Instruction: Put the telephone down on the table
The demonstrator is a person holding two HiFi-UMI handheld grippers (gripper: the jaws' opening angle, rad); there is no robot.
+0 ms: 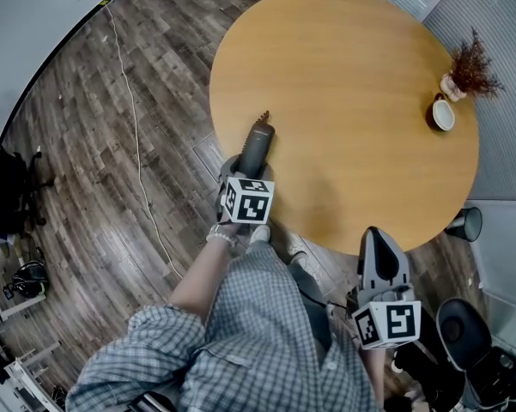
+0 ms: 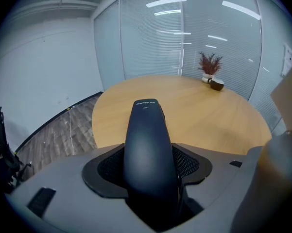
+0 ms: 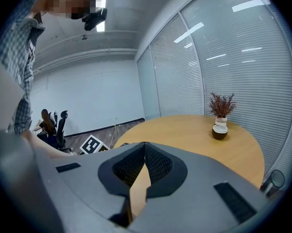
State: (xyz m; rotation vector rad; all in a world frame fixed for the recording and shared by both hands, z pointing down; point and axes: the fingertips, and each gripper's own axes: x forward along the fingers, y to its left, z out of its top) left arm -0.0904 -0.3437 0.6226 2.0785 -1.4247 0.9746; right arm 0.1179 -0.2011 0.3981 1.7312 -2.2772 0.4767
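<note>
Honey-coloured wood forms the round surface (image 1: 352,84), bare but for a small pot of dried reddish sprigs (image 1: 470,67) and a dark cup (image 1: 443,114) with a pale inside, set just beside each other at the far right edge. Grey-brown plank floor (image 1: 112,144) lies around it, with a thin white cable (image 1: 136,144) trailing across. Glass walls with lowered blinds (image 2: 184,42) stand behind the surface, and a black office chair (image 1: 9,191) sits by the pale wall at the left.

The left tongs (image 2: 150,178) are clamped on the telephone (image 2: 148,149), a dark, smooth handset. It rises from between the two jaws and points out over the near left edge of the surface. In the head view, the telephone (image 1: 256,147) overlaps that rim; whether it touches the wood cannot be told.

The right tongs (image 3: 145,147) are closed, tips meeting with nothing between them. They are held well apart from the telephone, at the near right rim.
</note>
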